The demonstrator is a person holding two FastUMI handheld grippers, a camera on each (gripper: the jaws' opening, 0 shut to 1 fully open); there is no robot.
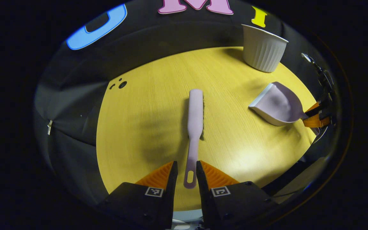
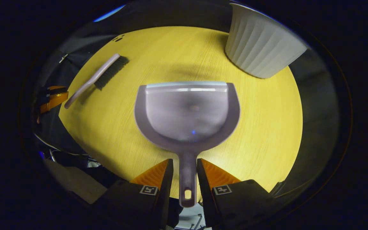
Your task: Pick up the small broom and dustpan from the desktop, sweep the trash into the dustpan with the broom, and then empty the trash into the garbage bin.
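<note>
Straddling the broom (image 1: 195,127) handle, the left gripper (image 1: 186,174) has its fingers spread on either side of the thin end, not yet pressing. The broom lies flat on the yellow worktop (image 1: 145,127), bristles turned to one side. To do this well, the fingers should close squarely on the handle, low enough not to slip off the looped tip. Farther right, the dustpan (image 2: 187,115) sits on the worktop, mouth facing away, with the right gripper (image 2: 185,179) fingers flanking its handle, a narrow gap on each side; they seem not to pinch yet. The white ribbed garbage bin (image 2: 260,48) stands beyond, near the worktop's far edge.
</note>
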